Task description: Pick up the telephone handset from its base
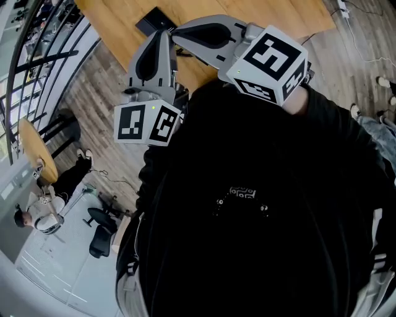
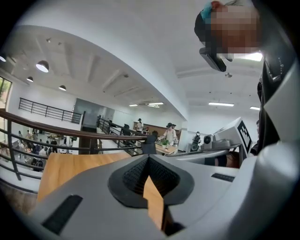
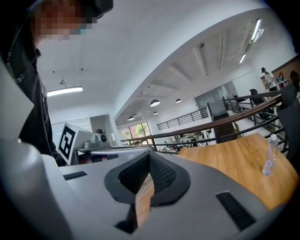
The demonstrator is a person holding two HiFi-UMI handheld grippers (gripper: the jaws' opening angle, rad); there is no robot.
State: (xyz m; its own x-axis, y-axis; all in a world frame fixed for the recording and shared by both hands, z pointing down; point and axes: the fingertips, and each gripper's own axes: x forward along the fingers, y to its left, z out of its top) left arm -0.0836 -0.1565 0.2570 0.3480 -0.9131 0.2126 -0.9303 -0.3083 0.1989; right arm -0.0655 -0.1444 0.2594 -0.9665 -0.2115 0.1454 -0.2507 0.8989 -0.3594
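Head view: black top [image 1: 260, 204] of the person fills most of the frame. Both grippers are raised in front of the chest, over the edge of a wood table [image 1: 124, 18]. Left gripper [image 1: 159, 43] points up-frame, its marker cube [image 1: 147, 124] nearest the body. Right gripper [image 1: 185, 37] lies across the frame, its cube [image 1: 269, 62] at the right, tips just beside the left one's. A dark slab [image 1: 154, 23] lies flat on the table just beyond the tips (cannot tell whether it is the telephone; no handset can be made out in any view). Lower left: round table [image 1: 37, 148], a seated person [image 1: 37, 217] and an office chair [image 1: 99, 238] on a lower floor.

Left gripper view: left gripper [image 2: 149, 160] clenched, pads meeting tip to tip, nothing between them. Only a wedge of table [image 2: 70, 168] shows behind the pads. Beyond: railing [image 2: 70, 133], standing people [image 2: 169, 133] far off, and the right gripper's cube [image 2: 243, 133] at the right edge.

Right gripper view: right gripper [image 3: 150, 158] likewise clenched and empty, pads meeting at the tips. Table [image 3: 234, 159] runs off to the right with a clear bottle [image 3: 268, 157] upright near its far edge. Railing [image 3: 225, 124] behind; the left gripper's cube [image 3: 68, 140] at the left.
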